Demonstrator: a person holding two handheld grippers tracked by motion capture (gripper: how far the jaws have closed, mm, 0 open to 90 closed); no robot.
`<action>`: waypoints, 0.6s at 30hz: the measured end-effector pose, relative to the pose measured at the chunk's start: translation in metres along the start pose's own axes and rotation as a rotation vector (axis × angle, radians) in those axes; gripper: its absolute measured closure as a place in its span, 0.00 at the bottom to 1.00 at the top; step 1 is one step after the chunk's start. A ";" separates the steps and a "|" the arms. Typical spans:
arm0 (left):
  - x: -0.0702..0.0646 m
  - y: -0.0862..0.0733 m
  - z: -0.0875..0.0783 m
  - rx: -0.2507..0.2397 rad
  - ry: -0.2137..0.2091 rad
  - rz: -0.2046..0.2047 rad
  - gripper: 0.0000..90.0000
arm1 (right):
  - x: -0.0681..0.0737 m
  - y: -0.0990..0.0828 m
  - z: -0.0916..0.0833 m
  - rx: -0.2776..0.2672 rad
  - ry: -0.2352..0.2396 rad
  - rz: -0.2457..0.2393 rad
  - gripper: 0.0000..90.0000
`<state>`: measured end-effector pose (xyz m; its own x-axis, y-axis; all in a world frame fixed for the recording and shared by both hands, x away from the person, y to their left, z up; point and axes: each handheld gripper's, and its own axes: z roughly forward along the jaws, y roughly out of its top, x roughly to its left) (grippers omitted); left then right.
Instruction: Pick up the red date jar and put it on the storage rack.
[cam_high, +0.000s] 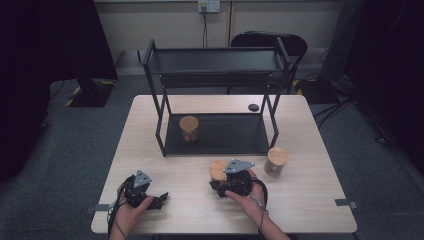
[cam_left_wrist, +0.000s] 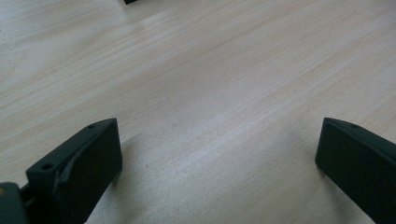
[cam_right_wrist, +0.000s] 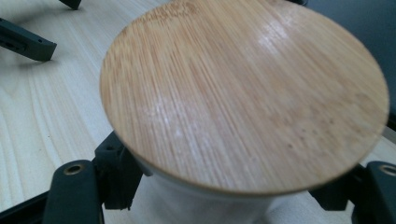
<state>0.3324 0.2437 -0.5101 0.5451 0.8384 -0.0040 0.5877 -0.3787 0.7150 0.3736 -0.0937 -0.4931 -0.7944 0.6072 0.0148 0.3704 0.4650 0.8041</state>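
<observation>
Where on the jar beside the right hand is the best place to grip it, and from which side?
Grip the jar on its glass body just under the wide bamboo lid, coming level from the person's side. The lid overhangs the narrower round body, so the jaws fit beneath it. The right gripper already clamps there; the left gripper rests open on the table.

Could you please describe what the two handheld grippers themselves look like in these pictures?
Both are black. The left gripper and right gripper each carry a grey three-cornered plate with small dark holes on top, and black cables trail back along the person's wrists. The jaws are blocky black pieces with small screw holes. The forearms are bare, with no sleeves in view.
</observation>
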 end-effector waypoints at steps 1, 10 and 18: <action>0.000 0.000 0.000 0.001 0.000 0.000 0.00 | 0.000 0.000 0.000 0.003 0.000 0.000 0.28; 0.000 0.000 0.000 0.000 0.000 0.000 0.00 | -0.002 0.009 0.000 0.014 0.007 -0.015 0.28; 0.000 0.000 0.000 0.000 0.000 0.000 0.00 | -0.005 0.020 0.000 0.025 0.006 -0.026 0.28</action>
<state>0.3324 0.2437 -0.5101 0.5451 0.8383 -0.0041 0.5877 -0.3787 0.7150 0.3849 -0.0871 -0.4767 -0.8068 0.5908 -0.0028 0.3613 0.4971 0.7889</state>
